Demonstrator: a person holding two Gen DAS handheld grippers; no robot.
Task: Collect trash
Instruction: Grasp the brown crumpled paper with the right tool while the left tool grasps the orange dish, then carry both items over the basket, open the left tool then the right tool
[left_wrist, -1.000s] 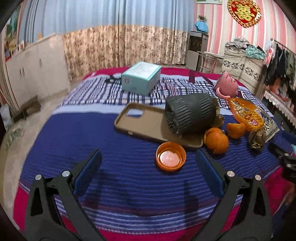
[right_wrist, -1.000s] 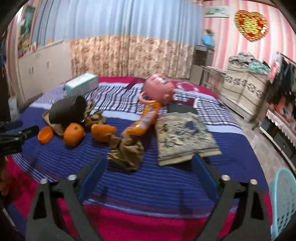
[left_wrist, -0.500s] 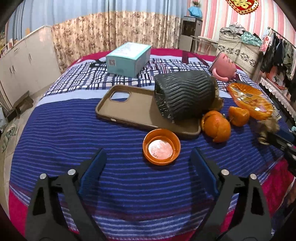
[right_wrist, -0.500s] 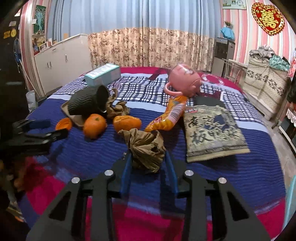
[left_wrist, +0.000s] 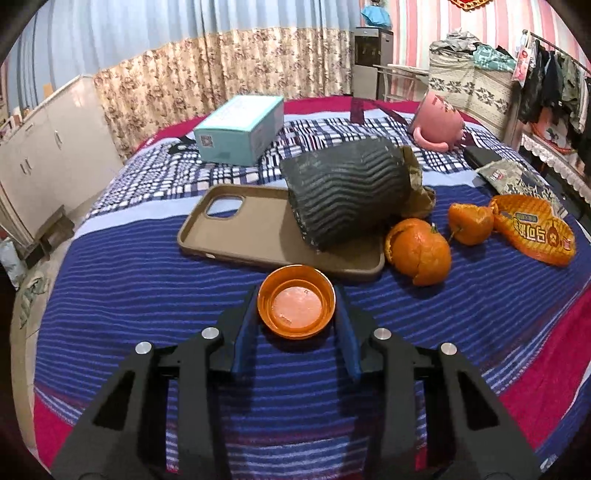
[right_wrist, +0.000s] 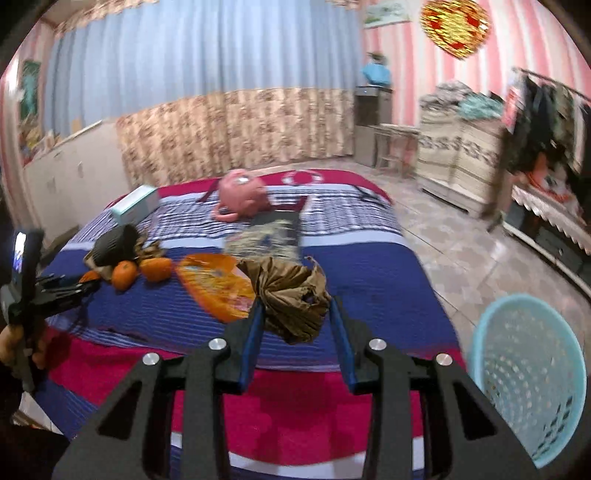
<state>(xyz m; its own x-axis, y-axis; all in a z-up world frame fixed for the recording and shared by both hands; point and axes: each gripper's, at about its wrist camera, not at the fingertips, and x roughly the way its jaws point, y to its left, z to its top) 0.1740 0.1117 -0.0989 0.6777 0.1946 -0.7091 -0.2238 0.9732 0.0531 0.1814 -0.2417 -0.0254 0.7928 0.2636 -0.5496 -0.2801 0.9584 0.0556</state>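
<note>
Now | left gripper (left_wrist: 296, 314): jaws closing on orange lid (left_wrist: 296, 302), near phone case (left_wrist: 258, 229) | right gripper (right_wrist: 297, 325): clamped on brown wrapper (right_wrist: 291, 295) | basket (right_wrist: 528, 373) right

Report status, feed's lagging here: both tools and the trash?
Left tool closing on orange cap. Right tool shut on crumpled brown paper. Basket unobstructed.

Counted on the bed: one orange cap (left_wrist: 296, 307), one tan phone case (left_wrist: 258, 229), one dark ribbed cup (left_wrist: 347, 197), two orange fruits, one whole (left_wrist: 419, 253) and one smaller (left_wrist: 471, 223), one orange snack wrapper (left_wrist: 533, 230), one teal box (left_wrist: 240, 129), one pink mug (left_wrist: 439, 123), one crumpled brown paper (right_wrist: 291, 295). Beside the bed: one light blue basket (right_wrist: 528, 373).
</note>
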